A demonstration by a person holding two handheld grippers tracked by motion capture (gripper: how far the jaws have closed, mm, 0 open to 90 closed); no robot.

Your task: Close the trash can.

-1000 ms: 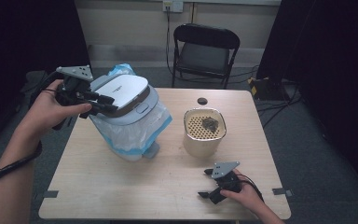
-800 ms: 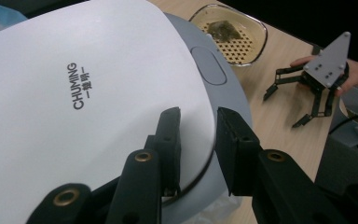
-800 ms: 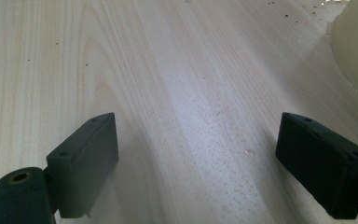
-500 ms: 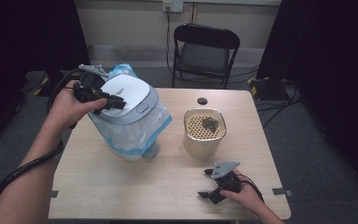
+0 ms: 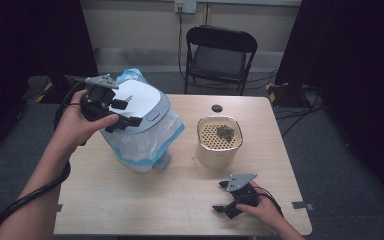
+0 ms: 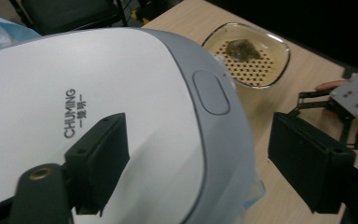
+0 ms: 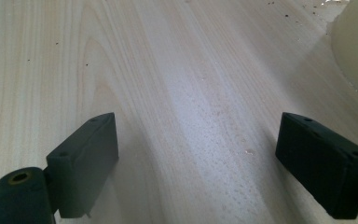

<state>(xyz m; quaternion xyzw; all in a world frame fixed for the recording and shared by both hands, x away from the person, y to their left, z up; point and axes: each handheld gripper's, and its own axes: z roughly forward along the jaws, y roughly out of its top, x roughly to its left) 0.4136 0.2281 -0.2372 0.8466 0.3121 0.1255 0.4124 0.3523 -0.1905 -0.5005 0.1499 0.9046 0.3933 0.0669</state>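
Left claw [image 5: 122, 114] over the white bin lid [image 5: 137, 102], jaws just spread, clasping nothing, apparently let go after pressing. Right claw [image 5: 224, 196] released, idle on the worktop [image 5: 145, 200] near the beige strainer pot [image 5: 219, 141]. Bin body masked by its bag [image 5: 145, 145]; pot contents indistinct.

A: White domed plastic bin lid [image 5: 139, 101], grey rim, dark lettering. Translucent blue-edged liner bag [image 5: 145, 145] beneath.
B: Cream perforated square basket [image 5: 219, 141]; pale wood-grain table [image 5: 180, 200]; black gripper bodies.
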